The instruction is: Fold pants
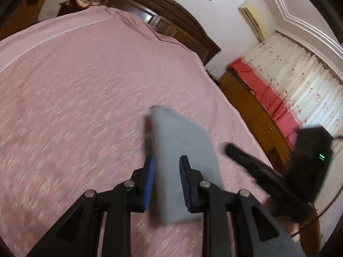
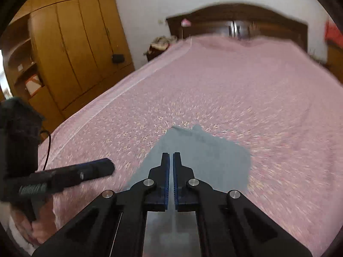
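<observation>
1. The left hand-held gripper (image 1: 166, 171) hangs over the near part of the bed with its blue pads apart; the grey pants (image 1: 184, 162) lie under the gap and the pads do not press on them, so it holds nothing.
2. The right hand-held gripper (image 2: 171, 160) has its jaws drawn together to a thin slit. The grey cloth shows beneath and behind them, but whether any fabric is pinched in the slit I cannot tell.
3. In the left wrist view the right hand-held gripper's dark finger sits just beside the pants' right edge, so the two tools flank the bundle, probably to tidy or press its sides.
4. The pants (image 2: 199, 156) lie as a compact grey rectangle, layered and already folded, near the bed's close edge where both hands reach easily.
5. The pink floral bedspread (image 1: 85, 85) stretches flat beyond, giving a wide smooth surface for folding.
6. Farthest off stand the dark wooden headboard (image 2: 235, 19) and a wardrobe (image 2: 70, 42) by the wall.
</observation>
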Tool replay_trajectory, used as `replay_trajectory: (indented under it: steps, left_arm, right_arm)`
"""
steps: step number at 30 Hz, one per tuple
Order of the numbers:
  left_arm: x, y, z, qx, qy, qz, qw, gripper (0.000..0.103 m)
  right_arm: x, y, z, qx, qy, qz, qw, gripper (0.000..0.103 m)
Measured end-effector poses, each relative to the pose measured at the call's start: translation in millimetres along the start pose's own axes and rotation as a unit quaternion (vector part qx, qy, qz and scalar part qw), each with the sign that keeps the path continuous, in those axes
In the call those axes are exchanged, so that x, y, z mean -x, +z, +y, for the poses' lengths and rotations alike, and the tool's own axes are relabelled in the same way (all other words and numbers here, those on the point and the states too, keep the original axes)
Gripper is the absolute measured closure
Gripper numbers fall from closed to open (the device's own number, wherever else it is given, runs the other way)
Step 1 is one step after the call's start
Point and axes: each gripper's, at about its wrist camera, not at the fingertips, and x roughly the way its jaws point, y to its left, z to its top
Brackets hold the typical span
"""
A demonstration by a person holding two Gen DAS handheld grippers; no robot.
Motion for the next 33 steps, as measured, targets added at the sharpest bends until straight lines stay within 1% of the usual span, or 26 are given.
replay_trajectory:
  steps: [2, 4, 6, 7, 8, 10, 12, 14, 15, 16, 17, 18, 19, 20, 21, 22, 23, 24, 25, 26, 27, 28, 29, 30, 31, 33]
  left_arm:
    - [-20.3, 4.2, -16.7, -0.034, 0.01, 0.006, 0.9994, 0.079]
    - [-47.0, 1.6, -27.9, -0.069, 0.051, 0.02, 0.9961, 0.08]
    - [-69.6, -8.9, -35.7, -0.099, 0.09, 0.037, 0.9904, 0.081]
    - [-76.8, -16.2, -36.5, -0.111, 0.116, 0.044, 0.986, 0.083]
    - [-81.3, -21.9, -36.5, -0.122, 0.142, 0.053, 0.9809, 0.083]
    - [-87.1, -30.7, -37.3, -0.134, 0.157, 0.052, 0.9772, 0.083]
    - [-92.7, -33.5, -40.2, -0.144, 0.17, 0.054, 0.9735, 0.083]
    - [-91.5, -31.7, -44.5, -0.15, 0.165, 0.054, 0.9734, 0.083]
    - [-90.9, -23.9, -51.1, -0.155, 0.15, 0.065, 0.9744, 0.082]
    - [-88.2, -15.3, -53.9, -0.155, 0.127, 0.077, 0.9767, 0.081]
    - [-83.9, -3.4, -57.9, -0.149, 0.074, 0.096, 0.9814, 0.075]
    - [-82.7, 8.4, -61.3, -0.14, 0.011, 0.116, 0.9833, 0.066]
    - [-83.9, 19.1, -64.1, -0.133, -0.045, 0.133, 0.9812, 0.061]
    - [-89.8, 30.5, -65.7, -0.129, -0.114, 0.154, 0.973, 0.049]
    - [-98.9, 39.3, -63.9, -0.127, -0.161, 0.168, 0.9641, 0.047]
    - [-107.5, 44.3, -58.8, -0.122, -0.186, 0.177, 0.9588, 0.047]
    - [-117.2, 46.6, -50.7, -0.113, -0.191, 0.185, 0.9574, 0.05]
    - [-128.8, 46.4, -34.6, -0.089, -0.178, 0.191, 0.9611, 0.067]
    - [-135.8, 43.8, -22.2, -0.067, -0.186, 0.199, 0.9598, 0.075]
    - [-145.0, 40.9, -8.9, -0.043, -0.202, 0.211, 0.9554, 0.077]
    - [-157.3, 34.3, 7.8, -0.023, -0.199, 0.225, 0.9537, 0.084]
    - [-165.0, 30.3, 17.6, -0.017, -0.184, 0.23, 0.9555, 0.096]
    - [-171.3, 26.1, 27.9, -0.01, -0.179, 0.231, 0.9563, 0.101]
    - [-175.2, 22.5, 37.3, 0.006, -0.197, 0.227, 0.9537, 0.1]
    - [-177.8, 24.2, 40.2, 0.009, -0.2, 0.226, 0.9532, 0.1]
    - [-177.0, 23.8, 39.9, -0.005, -0.19, 0.224, 0.9559, 0.1]
  right_arm:
    - [-16.1, 10.9, -17.9, -0.026, 0.018, 0.012, 0.999, 0.098]
    - [-27.3, 12.0, -40.5, -0.05, 0.057, 0.021, 0.997, 0.098]
    - [-49.1, 4.3, -65.7, -0.073, 0.08, 0.045, 0.993, 0.098]
    - [-65.5, -3.0, -78.0, -0.08, 0.079, 0.076, 0.991, 0.102]
    - [-77.3, -5.1, -84.0, -0.079, 0.075, 0.09, 0.99, 0.103]
    - [-78.1, -14.2, -90.5, -0.07, 0.097, 0.064, 0.991, 0.103]
    - [-67.1, -11.6, -96.0, -0.079, 0.116, 0.055, 0.989, 0.103]
    - [-53.2, -3.3, -104.0, -0.086, 0.148, 0.046, 0.984, 0.098]
    - [-45.1, 3.4, -112.2, -0.095, 0.18, 0.035, 0.978, 0.095]
    - [-39.8, 10.7, -122.5, -0.113, 0.227, 0.03, 0.967, 0.093]
    - [-40.2, 17.2, -132.7, -0.135, 0.282, 0.035, 0.949, 0.093]
    - [-46.0, 23.0, -143.9, -0.162, 0.354, 0.049, 0.92, 0.093]
    - [-54.7, 25.9, -153.1, -0.178, 0.409, 0.066, 0.892, 0.092]
    - [-60.9, 25.5, -159.0, -0.18, 0.427, 0.078, 0.883, 0.092]
    - [-68.2, 22.3, -163.7, -0.173, 0.426, 0.097, 0.883, 0.092]
    - [-75.7, 15.4, -167.2, -0.165, 0.417, 0.117, 0.886, 0.092]
    - [-83.1, 6.4, -170.8, -0.163, 0.416, 0.129, 0.885, 0.092]
    - [-89.8, -3.1, -175.8, -0.17, 0.418, 0.133, 0.882, 0.092]
    - [-94.1, -9.4, -181.8, -0.181, 0.418, 0.132, 0.88, 0.095]
    - [-100.0, -16.4, -189.0, -0.199, 0.415, 0.131, 0.878, 0.101]
    - [-103.4, -20.5, -194.9, -0.211, 0.415, 0.133, 0.875, 0.103]
    - [-104.2, -21.4, -195.8, -0.207, 0.411, 0.135, 0.877, 0.103]
    - [-103.3, -21.4, -191.4, -0.187, 0.397, 0.136, 0.888, 0.103]
    - [-101.4, -20.3, -185.3, -0.166, 0.377, 0.138, 0.901, 0.103]
    - [-98.7, -19.2, -183.7, -0.16, 0.37, 0.138, 0.905, 0.103]
    - [-91.6, -18.9, -188.8, -0.171, 0.378, 0.132, 0.9, 0.103]
